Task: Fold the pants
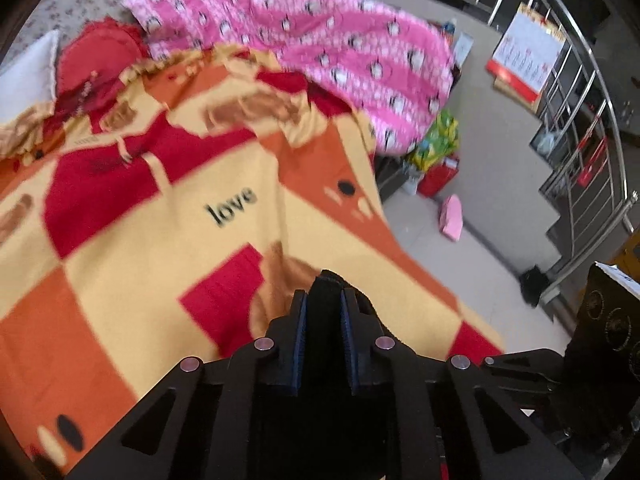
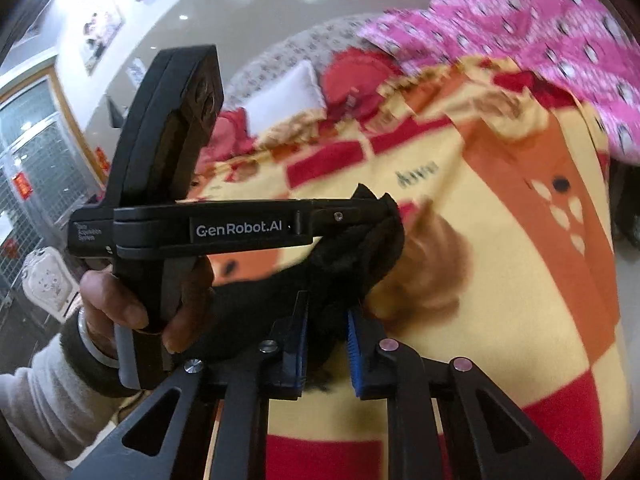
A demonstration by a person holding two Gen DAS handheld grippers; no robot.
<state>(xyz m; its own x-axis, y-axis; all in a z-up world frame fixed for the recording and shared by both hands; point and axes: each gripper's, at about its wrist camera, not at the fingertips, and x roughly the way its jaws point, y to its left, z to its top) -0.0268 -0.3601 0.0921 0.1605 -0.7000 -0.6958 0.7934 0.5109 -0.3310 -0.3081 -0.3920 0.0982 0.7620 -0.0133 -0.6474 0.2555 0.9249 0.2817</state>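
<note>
The black pants (image 2: 352, 256) are bunched between both grippers, held above the bed. My left gripper (image 1: 323, 300) is shut on a black fold of the pants (image 1: 325, 320) that fills the gap between its blue pads. The same gripper shows side-on in the right wrist view (image 2: 376, 210), with the fabric in its tips. My right gripper (image 2: 328, 316) is shut on the pants just below the left one. Most of the pants are hidden by the grippers.
A red, orange and yellow blanket (image 1: 160, 240) with the word "love" covers the bed. A pink quilt (image 1: 320, 40) is heaped at the far side, with a white pillow (image 2: 288, 96) and a red cushion (image 1: 100, 60). Bags (image 1: 436, 152) and a metal stair railing (image 1: 580, 120) stand to the right.
</note>
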